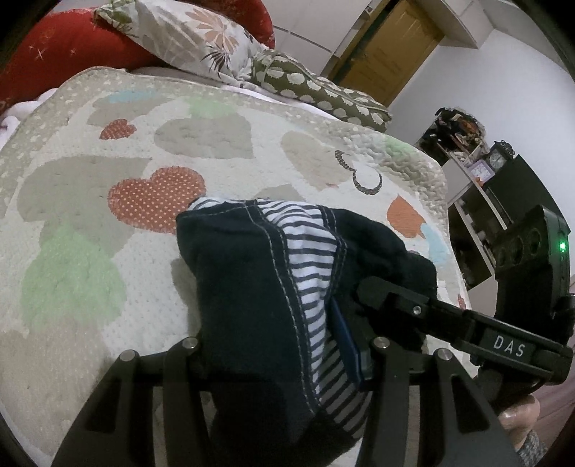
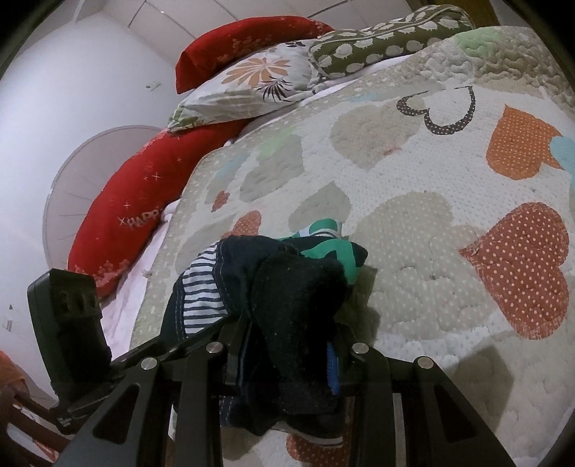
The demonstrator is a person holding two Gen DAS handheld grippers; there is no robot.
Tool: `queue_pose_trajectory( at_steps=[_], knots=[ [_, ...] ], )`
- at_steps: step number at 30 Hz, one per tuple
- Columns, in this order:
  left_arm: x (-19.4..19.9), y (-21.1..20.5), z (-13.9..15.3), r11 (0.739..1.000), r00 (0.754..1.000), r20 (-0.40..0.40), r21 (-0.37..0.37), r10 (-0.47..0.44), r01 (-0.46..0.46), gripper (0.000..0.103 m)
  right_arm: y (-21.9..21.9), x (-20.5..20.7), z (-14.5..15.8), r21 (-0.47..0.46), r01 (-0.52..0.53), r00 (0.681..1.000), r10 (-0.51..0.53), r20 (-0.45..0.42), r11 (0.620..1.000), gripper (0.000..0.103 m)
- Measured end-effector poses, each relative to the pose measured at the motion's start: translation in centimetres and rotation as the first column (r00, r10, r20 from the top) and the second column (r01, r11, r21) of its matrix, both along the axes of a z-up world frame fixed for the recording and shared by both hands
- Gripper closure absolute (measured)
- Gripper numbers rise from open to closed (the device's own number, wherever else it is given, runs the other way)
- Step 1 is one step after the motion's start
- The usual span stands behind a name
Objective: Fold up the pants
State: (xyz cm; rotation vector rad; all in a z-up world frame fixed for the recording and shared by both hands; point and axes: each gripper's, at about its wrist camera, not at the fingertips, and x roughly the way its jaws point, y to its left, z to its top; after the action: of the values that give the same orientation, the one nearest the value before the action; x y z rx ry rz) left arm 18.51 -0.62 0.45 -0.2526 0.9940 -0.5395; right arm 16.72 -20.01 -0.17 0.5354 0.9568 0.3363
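Dark navy pants [image 1: 244,273] with a blue-and-white striped lining hang bunched over the quilt. My left gripper [image 1: 284,345] is shut on them, cloth filling the gap between its black fingers. From the right, the right gripper [image 1: 381,294], marked "DAS", reaches into the same bundle. In the right wrist view the pants [image 2: 294,287] are pinched in my right gripper [image 2: 287,348], and the left gripper [image 2: 201,337] comes in from the left under the striped part. A green and white piece of fabric [image 2: 323,248] shows at the bundle's far edge.
The bed's quilt [image 1: 143,143] [image 2: 413,215] with heart patches lies under the pants. Red cushions [image 2: 122,212], a floral pillow [image 1: 194,32] and a dotted olive pillow [image 1: 323,89] line the head end. A dark shelf [image 1: 467,161] and a wooden door [image 1: 388,46] stand beyond the bed's right edge.
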Motion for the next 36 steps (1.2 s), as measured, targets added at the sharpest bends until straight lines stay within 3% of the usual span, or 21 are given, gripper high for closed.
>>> queue_pose_trajectory(
  at_steps=[11,15,19,23,27,31,36],
  knots=[
    [-0.6,0.2,-1.1,1.0,0.999,-0.044,0.013,-0.003,0.003,0.045,0.4,-0.2,-1.4,-0.075,0.022,0.999,-0.025,-0.039,0.997,0.063],
    [-1.3,2.4,0.2,0.998,0.999,-0.034,-0.053,0.022,-0.024,0.045,0.1,-0.6,-1.0,-0.061,0.05,0.998,-0.053,-0.045,0.997,0.061],
    [-2.2,5.0,2.1,0.985,0.994,0.027,-0.137,0.107,-0.102,0.045,-0.2,-2.4,2.4,-0.101,0.13,0.989,-0.121,0.084,0.986,0.061],
    [-2.7,5.1,2.6,0.978,0.99,0.06,-0.174,0.124,-0.112,0.045,1.5,-3.0,5.0,-0.182,0.154,0.975,-0.12,0.185,0.971,0.061],
    [-2.3,3.7,1.5,0.987,0.996,0.028,-0.139,0.09,-0.085,0.045,2.4,-2.3,5.1,-0.16,0.137,0.976,-0.106,0.191,0.978,0.061],
    [-2.2,2.4,0.4,0.995,0.997,0.019,-0.063,0.074,-0.073,0.045,1.4,-0.9,2.9,-0.083,0.131,0.988,-0.122,0.099,0.988,0.061],
    [-2.5,1.5,0.0,0.999,0.998,0.032,-0.025,0.049,-0.048,0.037,-0.6,-0.9,1.3,-0.137,0.213,0.977,-0.21,0.032,0.967,0.059]
  ],
)
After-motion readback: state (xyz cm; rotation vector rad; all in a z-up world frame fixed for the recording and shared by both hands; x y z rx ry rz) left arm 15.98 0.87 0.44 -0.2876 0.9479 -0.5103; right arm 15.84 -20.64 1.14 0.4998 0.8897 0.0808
